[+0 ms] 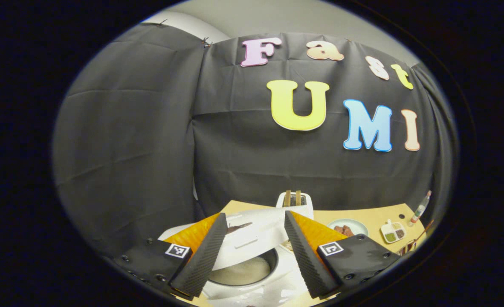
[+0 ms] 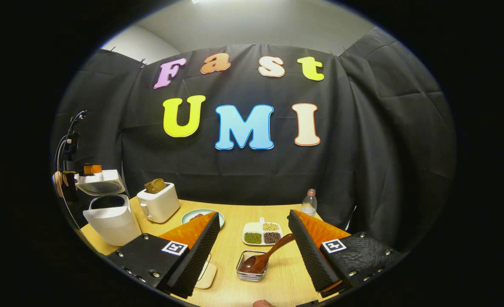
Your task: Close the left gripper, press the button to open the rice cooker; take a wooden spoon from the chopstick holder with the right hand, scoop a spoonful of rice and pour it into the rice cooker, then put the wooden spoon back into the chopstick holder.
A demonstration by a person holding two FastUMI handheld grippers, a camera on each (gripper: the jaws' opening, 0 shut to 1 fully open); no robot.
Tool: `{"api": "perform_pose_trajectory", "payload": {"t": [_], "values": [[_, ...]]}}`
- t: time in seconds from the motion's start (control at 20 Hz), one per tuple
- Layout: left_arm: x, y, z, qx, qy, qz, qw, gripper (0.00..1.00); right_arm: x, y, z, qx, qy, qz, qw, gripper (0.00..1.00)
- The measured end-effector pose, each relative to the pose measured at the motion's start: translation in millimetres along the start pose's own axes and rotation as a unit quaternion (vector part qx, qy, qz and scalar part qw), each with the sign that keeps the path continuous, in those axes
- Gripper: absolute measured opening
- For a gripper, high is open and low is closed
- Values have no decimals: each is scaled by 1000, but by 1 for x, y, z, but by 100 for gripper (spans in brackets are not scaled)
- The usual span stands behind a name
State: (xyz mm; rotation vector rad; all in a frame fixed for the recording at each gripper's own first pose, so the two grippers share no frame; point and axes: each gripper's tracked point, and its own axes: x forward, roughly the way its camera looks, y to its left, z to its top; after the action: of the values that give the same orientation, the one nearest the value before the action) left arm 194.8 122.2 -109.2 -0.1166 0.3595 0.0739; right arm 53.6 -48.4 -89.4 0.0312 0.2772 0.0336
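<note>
Cooker (image 2: 112,219) stands lid-up at the table's left. Both my grippers, left (image 1: 255,247) and right (image 2: 252,251), gape empty. Spoon (image 2: 264,257) lies in the holder (image 2: 252,267) ahead; I should pinch its handle squarely.

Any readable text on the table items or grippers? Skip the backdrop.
None readable.
Square tags on left gripper and right gripper: coded patterns, no words.
Label on bottle: too small to read.
No print visible on rice cooker or toaster.
</note>
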Motion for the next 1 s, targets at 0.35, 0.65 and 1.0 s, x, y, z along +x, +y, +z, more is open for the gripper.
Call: {"api": "perform_pose_trajectory", "payload": {"t": [0.35, 0.65, 1.0], "values": [[-2, -8, -55, -7, 45, -10, 999, 94, 4, 2, -6, 3, 8, 10, 1000, 99], [3, -15, -87, 2, 73, -16, 997, 94, 4, -2, -7, -6, 10, 5, 1000, 99], [11, -21, -114, 13, 108, -23, 994, 92, 0, -5, -9, -4, 12, -3, 1000, 99]]}}
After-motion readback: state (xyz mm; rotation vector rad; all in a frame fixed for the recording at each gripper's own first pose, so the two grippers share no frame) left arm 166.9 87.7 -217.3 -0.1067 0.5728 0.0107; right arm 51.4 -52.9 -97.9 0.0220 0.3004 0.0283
